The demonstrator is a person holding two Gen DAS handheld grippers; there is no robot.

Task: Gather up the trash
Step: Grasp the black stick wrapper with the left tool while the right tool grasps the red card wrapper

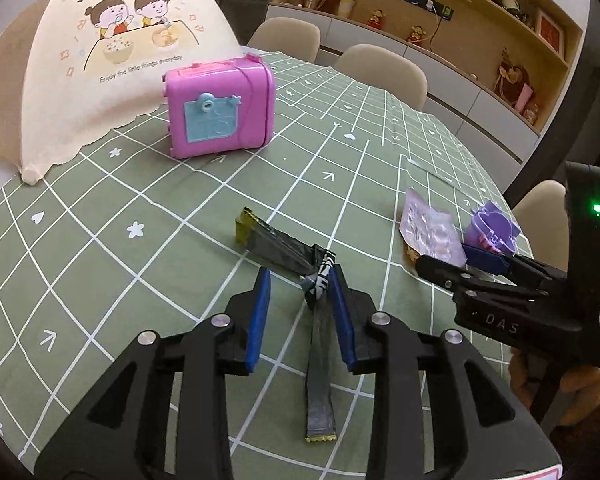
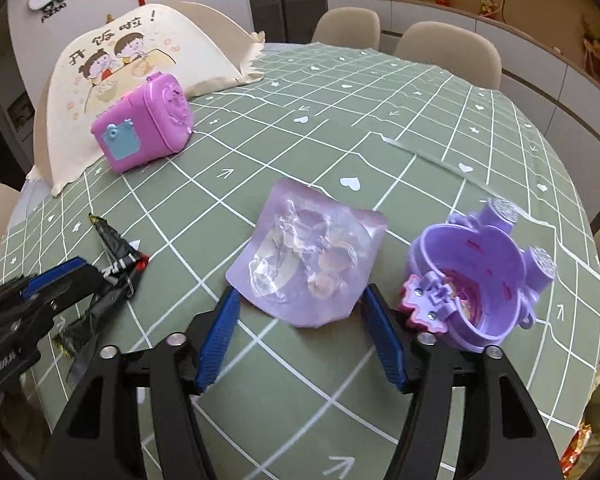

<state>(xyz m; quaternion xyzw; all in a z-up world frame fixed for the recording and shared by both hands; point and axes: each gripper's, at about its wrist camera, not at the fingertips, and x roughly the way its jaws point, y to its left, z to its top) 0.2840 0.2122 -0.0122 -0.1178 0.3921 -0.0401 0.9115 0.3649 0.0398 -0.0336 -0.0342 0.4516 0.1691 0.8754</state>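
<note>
A dark twisted wrapper [image 1: 284, 256] lies on the green checked tablecloth [image 1: 140, 200]; its knot sits between my left gripper's fingers [image 1: 300, 284], which are open around it. It also shows in the right wrist view [image 2: 116, 264]. A purple plastic packet [image 2: 304, 256] lies flat just ahead of my right gripper [image 2: 298, 308], which is open and empty with its fingertips at the packet's near edge. A small purple toy bin [image 2: 488, 276] stands open to the right of it, with bits inside. The packet [image 1: 428, 228] and bin [image 1: 492, 228] show at the right in the left wrist view.
A pink toy case [image 1: 220, 108] stands farther back on the table, in front of a cream mesh food cover [image 1: 112, 60]. Beige chairs [image 1: 384, 72] ring the far edge. A strip of clear tape [image 2: 428, 152] lies on the cloth behind the packet.
</note>
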